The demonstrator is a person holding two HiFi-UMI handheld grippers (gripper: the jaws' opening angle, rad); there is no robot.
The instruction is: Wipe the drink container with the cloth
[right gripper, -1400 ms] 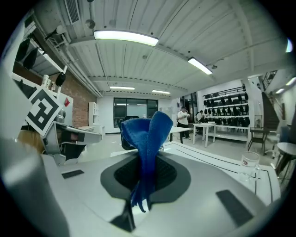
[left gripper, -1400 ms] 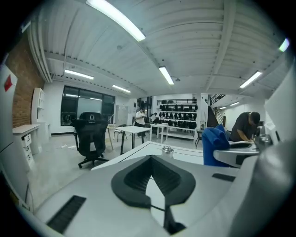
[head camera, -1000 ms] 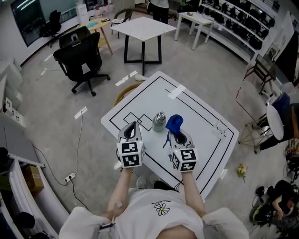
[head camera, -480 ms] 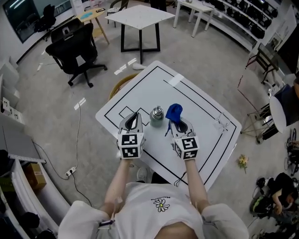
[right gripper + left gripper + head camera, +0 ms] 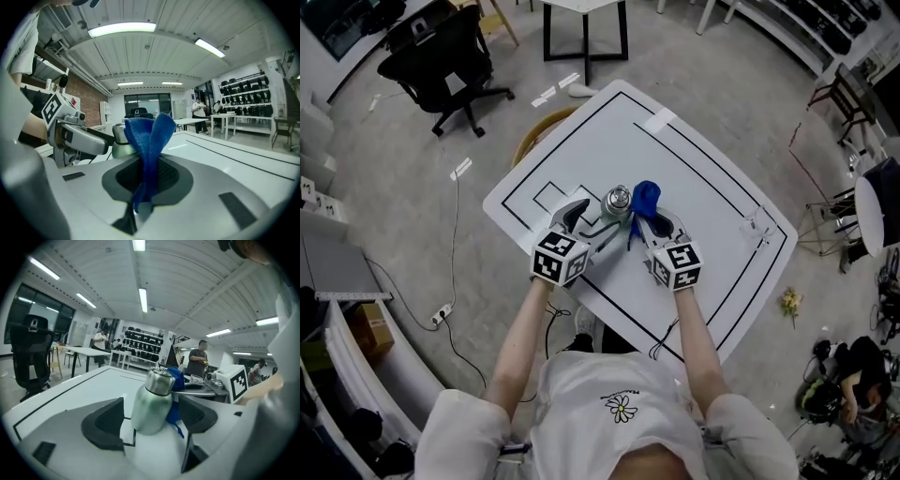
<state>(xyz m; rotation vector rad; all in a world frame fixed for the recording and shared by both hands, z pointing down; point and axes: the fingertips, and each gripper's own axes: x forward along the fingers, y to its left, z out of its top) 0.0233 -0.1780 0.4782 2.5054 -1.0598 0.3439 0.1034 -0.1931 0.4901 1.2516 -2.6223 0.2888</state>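
A small steel drink bottle (image 5: 617, 200) stands upright on the white table (image 5: 703, 159), near its front middle. My left gripper (image 5: 598, 217) reaches in from the left and its jaws are opening. In the left gripper view the bottle (image 5: 152, 399) stands between the two dark pads without being pressed. My right gripper (image 5: 648, 225) is shut on a blue cloth (image 5: 645, 198), whose raised fold lies against the bottle's right side. In the right gripper view the cloth (image 5: 147, 140) sticks up from the jaws, with the bottle (image 5: 121, 143) just behind it.
Black lines mark the tabletop, and a strip of tape (image 5: 655, 119) lies at its far side. A small clear item (image 5: 757, 225) sits near the right edge. A round wooden stool (image 5: 536, 142) stands under the left edge, and a black office chair (image 5: 441, 47) beyond it.
My left gripper has swung in to the bottle and its jaws have spread to either side of it. The right gripper has brought the cloth up against the bottle.
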